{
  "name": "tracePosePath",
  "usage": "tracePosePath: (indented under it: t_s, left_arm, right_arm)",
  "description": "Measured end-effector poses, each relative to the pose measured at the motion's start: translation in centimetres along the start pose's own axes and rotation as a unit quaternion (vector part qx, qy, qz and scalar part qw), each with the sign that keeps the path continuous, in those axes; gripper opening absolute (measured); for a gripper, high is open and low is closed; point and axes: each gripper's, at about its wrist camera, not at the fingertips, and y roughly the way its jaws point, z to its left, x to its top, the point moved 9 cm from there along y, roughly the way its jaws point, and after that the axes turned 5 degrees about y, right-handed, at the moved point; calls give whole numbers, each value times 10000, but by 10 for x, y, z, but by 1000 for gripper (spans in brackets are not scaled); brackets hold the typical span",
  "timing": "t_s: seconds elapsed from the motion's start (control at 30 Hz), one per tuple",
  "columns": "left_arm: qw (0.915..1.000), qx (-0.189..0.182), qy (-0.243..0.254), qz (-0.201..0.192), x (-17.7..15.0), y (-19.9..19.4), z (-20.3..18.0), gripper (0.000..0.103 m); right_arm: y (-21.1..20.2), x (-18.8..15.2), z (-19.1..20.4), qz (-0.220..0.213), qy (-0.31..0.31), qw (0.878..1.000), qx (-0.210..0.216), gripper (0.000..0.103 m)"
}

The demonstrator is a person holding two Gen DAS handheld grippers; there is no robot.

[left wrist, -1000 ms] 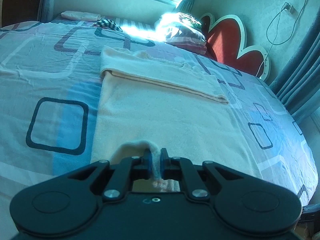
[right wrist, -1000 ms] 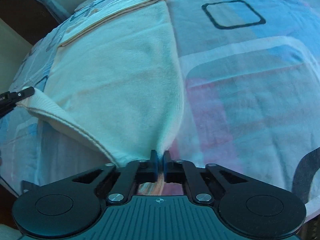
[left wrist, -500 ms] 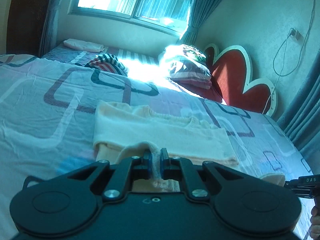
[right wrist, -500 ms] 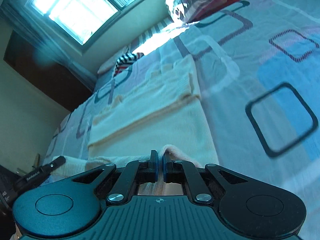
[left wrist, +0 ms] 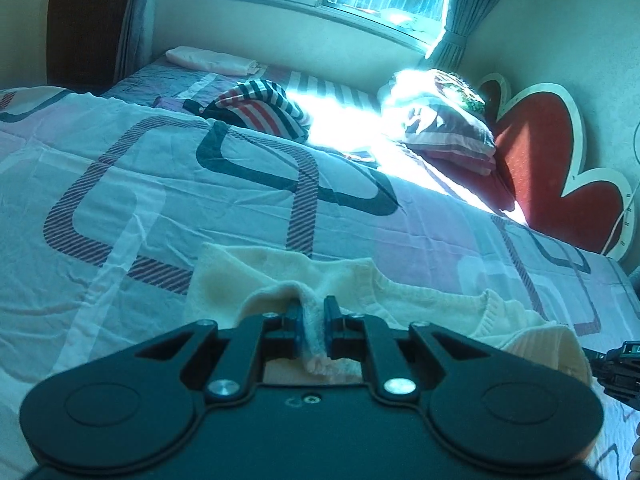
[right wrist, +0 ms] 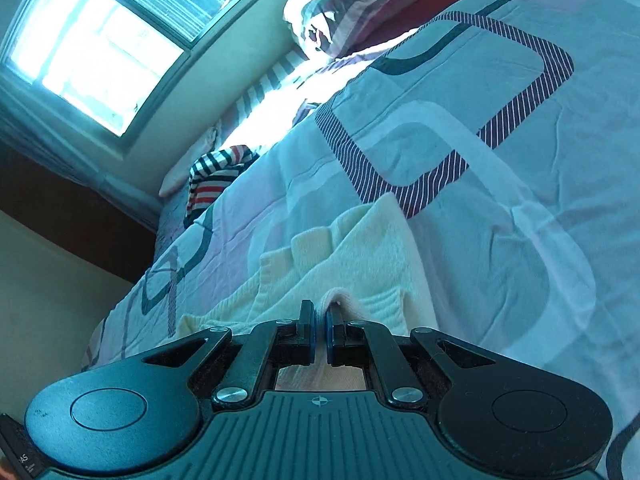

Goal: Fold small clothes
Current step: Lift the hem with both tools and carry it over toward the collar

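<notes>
Left wrist view shows the left gripper (left wrist: 311, 322) pinching a bunched corner of the cream knitted garment (left wrist: 400, 300) between its blue pads, and the right wrist view shows the right gripper (right wrist: 319, 334) pressed together on a thin edge of the same garment (right wrist: 352, 256). I judge that both corners are held at one level so that the hem travels as one straight line and the fold lands square. The garment lies on the patterned bedsheet (left wrist: 160, 208), in the near part of the bed, well apart from the striped clothes (left wrist: 264, 108) and the pillow (left wrist: 448, 128) near the window. Its long axis seems to run across the left view, from one gripper to the other, and the ribbed neckline (left wrist: 490, 312) points away from the grippers, toward the window side. How much of the body is under the held layer I cannot tell.
</notes>
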Motion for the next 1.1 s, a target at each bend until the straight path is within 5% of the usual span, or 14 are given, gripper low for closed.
tracePosePath:
  t_s: [0.07,0.13,0.17,0.2,0.23,0.43,0.63,0.67,0.7,0.77,1.1]
  left_arm:
    - [9999,50,-14,102,3,7,5,34]
    - [9999,74,21,66,5,3,9,66]
    - [9999,75,62,-54,7,-2,12,81]
    - [9998,39,102,-139,8,-6,13,84]
    - [9998,-38,154,-149,10,-9,14,84]
    - [9978,-38,634,192,0,10,13,72]
    - [9951,-75,852,505,-10,41,8,44]
    - [9953,-70,851,464,-10,42,8,36]
    - [9954,-94,856,410,-9,42,7,16]
    - [9961,-117,818,312,-8,40,6,2]
    - [9968,19,309,-733,27,16,11,2]
  right_arm:
    - [6,5,0,13,-37,10000,-1,7]
    - [8,9,0,-26,-203,9998,42,26]
    - [6,12,0,-140,-322,9994,2,55]
    - [3,14,-1,-270,-407,9988,-44,83]
    - [1,17,1,-398,-536,9978,-13,85]
    - [26,9,12,-203,-1527,9877,-274,79]
    - [51,-6,9,103,-1980,9792,-437,41]
    - [52,-7,8,133,-2014,9785,-421,30]
    - [54,-8,8,197,-2075,9772,-405,11]
    - [54,-10,10,178,-2259,9730,-438,6]
    - [38,14,23,-694,-2362,9680,-489,2]
